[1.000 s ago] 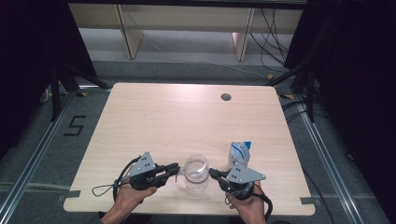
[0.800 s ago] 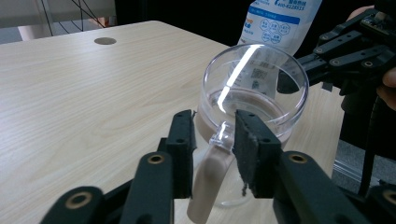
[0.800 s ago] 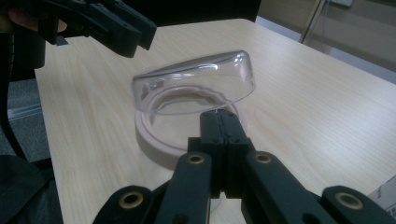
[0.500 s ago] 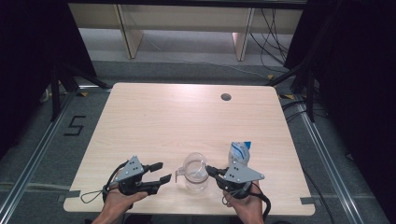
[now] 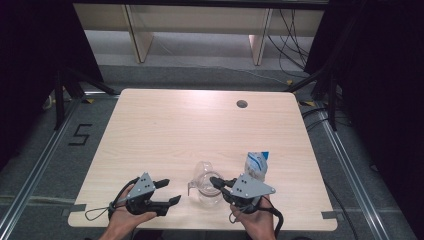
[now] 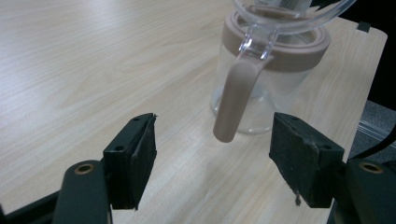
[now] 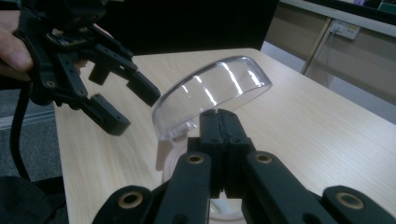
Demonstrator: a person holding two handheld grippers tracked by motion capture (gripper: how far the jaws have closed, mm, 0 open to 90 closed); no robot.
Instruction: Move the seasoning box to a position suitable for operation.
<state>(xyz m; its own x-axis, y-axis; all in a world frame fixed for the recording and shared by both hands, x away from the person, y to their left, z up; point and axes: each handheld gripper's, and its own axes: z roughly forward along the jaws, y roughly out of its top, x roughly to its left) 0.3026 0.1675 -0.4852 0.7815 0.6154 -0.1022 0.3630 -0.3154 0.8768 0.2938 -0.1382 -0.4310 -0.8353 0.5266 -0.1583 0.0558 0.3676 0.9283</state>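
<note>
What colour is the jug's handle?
The handle is a muted beige-pink, matching the collar; the left gripper view shows it best.

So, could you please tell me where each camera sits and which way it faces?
High view: above the table's near edge, looking forward and down; both hands show.
Left gripper view: on the left claw, facing the jug; its open jaws show.
Right gripper view: on the right claw, shut on the clear lid; the left claw shows too.
Shared: jug and lid.
</note>
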